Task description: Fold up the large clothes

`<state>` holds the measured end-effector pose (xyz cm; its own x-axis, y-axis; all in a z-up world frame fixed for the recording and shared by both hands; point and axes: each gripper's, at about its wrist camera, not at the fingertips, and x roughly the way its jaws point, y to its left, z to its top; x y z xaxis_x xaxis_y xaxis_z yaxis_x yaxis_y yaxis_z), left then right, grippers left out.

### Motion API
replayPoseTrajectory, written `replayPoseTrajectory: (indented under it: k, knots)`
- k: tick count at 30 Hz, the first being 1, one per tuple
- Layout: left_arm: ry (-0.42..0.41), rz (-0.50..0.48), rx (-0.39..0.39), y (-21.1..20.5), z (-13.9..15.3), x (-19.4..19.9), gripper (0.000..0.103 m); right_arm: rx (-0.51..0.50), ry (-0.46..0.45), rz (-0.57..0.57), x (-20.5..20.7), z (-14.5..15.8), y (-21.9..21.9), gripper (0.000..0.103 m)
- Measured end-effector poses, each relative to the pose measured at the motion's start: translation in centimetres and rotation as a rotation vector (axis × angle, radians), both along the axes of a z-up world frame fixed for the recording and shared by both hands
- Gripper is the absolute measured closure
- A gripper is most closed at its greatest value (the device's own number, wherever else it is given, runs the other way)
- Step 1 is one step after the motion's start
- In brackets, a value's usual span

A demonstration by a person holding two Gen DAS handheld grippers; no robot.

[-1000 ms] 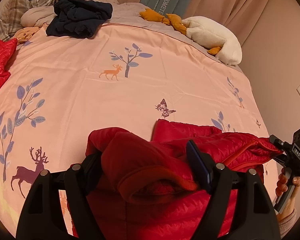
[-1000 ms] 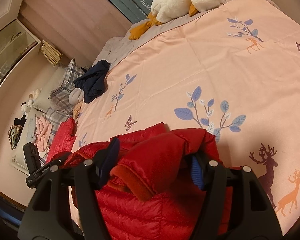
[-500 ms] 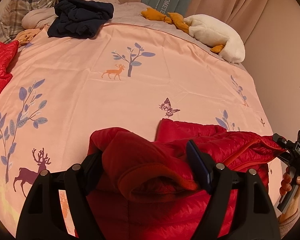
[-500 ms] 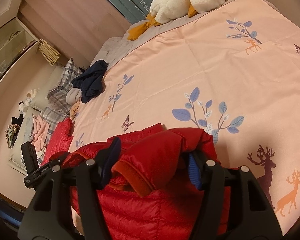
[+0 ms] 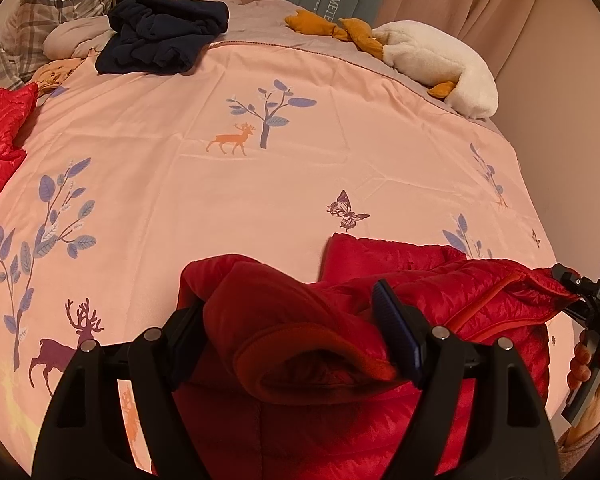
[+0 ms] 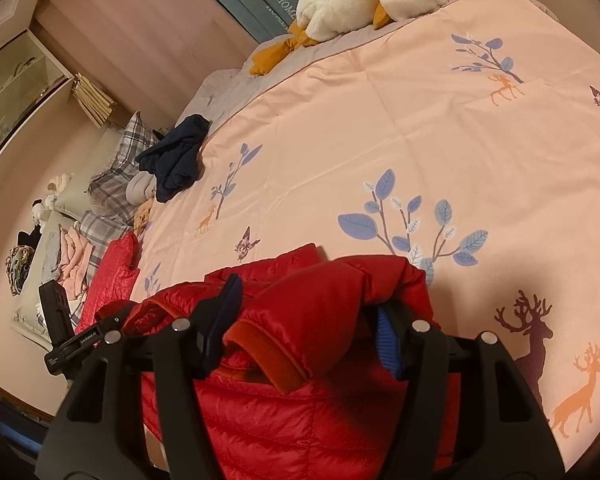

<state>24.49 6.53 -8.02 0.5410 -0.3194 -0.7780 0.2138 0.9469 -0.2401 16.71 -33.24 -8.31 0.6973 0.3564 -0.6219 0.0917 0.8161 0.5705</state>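
Note:
A red quilted puffer jacket [image 5: 440, 280] hangs between my two grippers at the near edge of the pink bed cover. My left gripper [image 5: 296, 320] is shut on a bunched corner of the jacket. My right gripper [image 6: 308, 312] is shut on another bunched corner of the same jacket [image 6: 260, 420]. The right gripper also shows in the left wrist view [image 5: 592, 304] at the far right, and the left gripper shows in the right wrist view [image 6: 72, 336] at the far left. The jacket's lower part drapes below the fingers, out of sight.
The pink printed bed cover [image 5: 300, 160] spreads ahead. A dark navy garment [image 5: 160, 36] lies at the far side near plaid pillows [image 5: 56, 4]. A white and orange plush toy [image 5: 432, 64] lies far right. Another red quilted garment [image 5: 0, 132] lies at the left edge.
Both grippers have moved a little forward over the bed with the jacket still held. The grips are unchanged.

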Motion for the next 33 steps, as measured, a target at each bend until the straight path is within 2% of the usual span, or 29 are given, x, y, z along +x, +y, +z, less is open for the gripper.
replayPoseTrajectory:
  k: [33]
  knots:
    - [0.028,0.018,0.041,-0.5,-1.6,1.1,0.024,-0.007,0.018,0.0,0.7,-0.9,0.1,0.041]
